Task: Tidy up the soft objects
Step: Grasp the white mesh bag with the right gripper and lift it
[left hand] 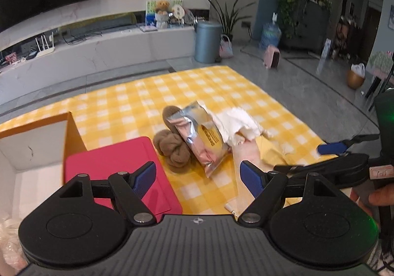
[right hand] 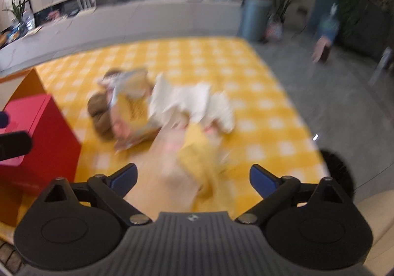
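The left gripper (left hand: pixel 198 177) and right gripper (right hand: pixel 192 177) both hung wide open and empty above the table (left hand: pixel 118 103), probably poised to pick from the heap: brown knot cushion (left hand: pixel 173 151), foil packet (left hand: pixel 199 135), white cloth (left hand: pixel 236 123), beside the pink box (left hand: pixel 110 160).

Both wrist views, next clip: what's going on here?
A person holds two grippers above a yellow checked cloth. The left gripper and right gripper are both open and hold nothing. A pile waits ahead: a brown knotted plush, a silver snack packet leaning on it, and a white cloth. A pink box sits left. The right view is blurred.
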The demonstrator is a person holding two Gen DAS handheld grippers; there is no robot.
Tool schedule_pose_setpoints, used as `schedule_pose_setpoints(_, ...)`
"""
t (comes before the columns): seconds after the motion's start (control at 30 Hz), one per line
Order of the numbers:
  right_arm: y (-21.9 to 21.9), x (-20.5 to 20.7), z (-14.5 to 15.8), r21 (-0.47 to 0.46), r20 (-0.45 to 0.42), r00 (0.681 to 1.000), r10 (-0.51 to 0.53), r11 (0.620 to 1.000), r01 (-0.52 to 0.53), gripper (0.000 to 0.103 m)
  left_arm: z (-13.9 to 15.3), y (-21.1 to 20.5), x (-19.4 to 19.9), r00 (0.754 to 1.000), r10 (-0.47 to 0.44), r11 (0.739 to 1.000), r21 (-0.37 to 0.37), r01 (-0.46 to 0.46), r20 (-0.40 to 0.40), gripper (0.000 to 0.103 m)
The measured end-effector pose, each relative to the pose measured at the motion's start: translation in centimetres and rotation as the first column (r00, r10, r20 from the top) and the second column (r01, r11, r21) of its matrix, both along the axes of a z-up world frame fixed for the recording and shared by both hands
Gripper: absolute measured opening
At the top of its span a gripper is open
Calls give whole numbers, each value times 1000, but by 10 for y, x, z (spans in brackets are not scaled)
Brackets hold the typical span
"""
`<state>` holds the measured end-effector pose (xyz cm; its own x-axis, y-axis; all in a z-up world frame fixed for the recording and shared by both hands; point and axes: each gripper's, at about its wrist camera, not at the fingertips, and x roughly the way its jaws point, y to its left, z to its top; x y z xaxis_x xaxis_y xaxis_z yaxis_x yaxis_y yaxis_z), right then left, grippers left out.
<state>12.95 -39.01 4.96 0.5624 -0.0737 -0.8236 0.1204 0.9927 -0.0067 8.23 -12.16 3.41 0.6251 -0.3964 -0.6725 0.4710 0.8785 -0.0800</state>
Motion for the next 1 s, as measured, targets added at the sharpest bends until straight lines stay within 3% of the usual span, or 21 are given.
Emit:
schedule_pose_setpoints(0.07, 3, 6, -12, 3, -61, 998, -3, 1000, 3, 87, -4, 0, 0, 1000, -3, 1000, 3, 3, -2, 91)
schedule_pose_setpoints(0.23, 7, 17, -36, 37, -189, 982, -11, 999, 19, 87, -3, 12, 0, 1000, 9, 999, -39, -10, -9, 91)
schedule_pose_setpoints(0.37, 16, 22, -48, 48, -242, 970, 2, 999, 10, 87, 1, 23, -5, 1000, -6, 998, -60, 6, 6, 91)
schedule_pose_setpoints(0.53, 30, 28, -51, 88, -241, 970, 41, 996, -20, 89, 3, 33, -8, 1000, -8, 995, -100, 10, 14, 91)
schedule_pose_setpoints(0.6, 38, 33, -60, 54, -270, 962, 31, 998, -17, 88, 1, 37, -8, 1000, 0, 994, -111, 1, 12, 91)
schedule_pose_setpoints(0.73, 48, 37, -67, -46, -270, 963, -7, 999, -6, 69, 1, 41, -9, 1000, 12, 993, -119, -11, 9, 91)
schedule_pose_setpoints(0.8, 49, 37, -67, -59, -272, 962, -3, 998, -13, 54, 2, 43, -10, 1000, 10, 992, -128, -9, 10, 91)
schedule_pose_setpoints(0.83, 50, 36, -67, -69, -275, 961, 0, 997, -19, 35, 2, 45, -10, 1000, 12, 991, -134, -11, 10, 91)
schedule_pose_setpoints(0.87, 50, 36, -67, -69, -279, 960, -4, 997, -16, 22, 3, 46, -10, 1000, 14, 990, -138, -12, 10, 91)
schedule_pose_setpoints(0.93, 50, 32, -61, -45, -261, 965, 10, 999, -23, 10, 3, 48, -11, 1000, 15, 990, -143, -13, 11, 91)
schedule_pose_setpoints(1.0, 48, 28, -50, 11, -218, 975, 44, 999, -43, 8, 1, 49, -11, 1000, 18, 990, -143, -17, 10, 91)
